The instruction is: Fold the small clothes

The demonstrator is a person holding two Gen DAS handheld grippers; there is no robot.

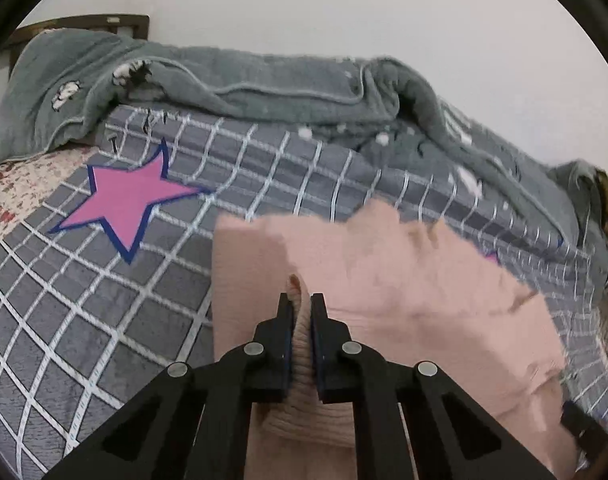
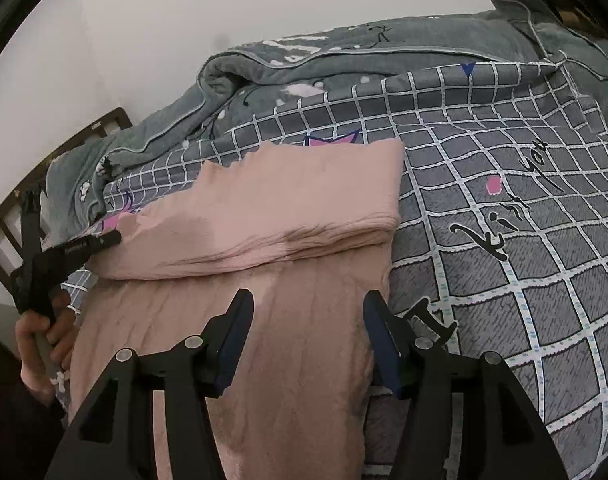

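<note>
Pink ribbed knit fills the near ground of both views: the small pink knitted garment (image 2: pixel 263 216) lies on the grey bed cover with a white grid and pink stars (image 1: pixel 83 320), and part of it is already doubled over, a thick folded band lying across the flat lower part. Nearest the left wrist camera, the left gripper (image 1: pixel 301 312) has its black jaws pinched nearly together on a bunched ridge of the knit, which bulges out between the pads; the right wrist view shows it at the garment's left edge, with the person's hand (image 2: pixel 43 340) wrapped around the handle. The right gripper (image 2: pixel 308 304) stands about half open over the flat lower part near its right edge; the fabric lies beneath the jaws and the pads grip nothing.

The step in hand looks like the setting of grips for a further fold: one side is taken, the other not. The next move probably calls for the right gripper to close on the right edge, level with the left hold, so both sides lift evenly.

Farther back, the rumpled grey-green fleece blanket (image 1: pixel 223 80) is heaped along the pale wall (image 1: pixel 304 0).
</note>
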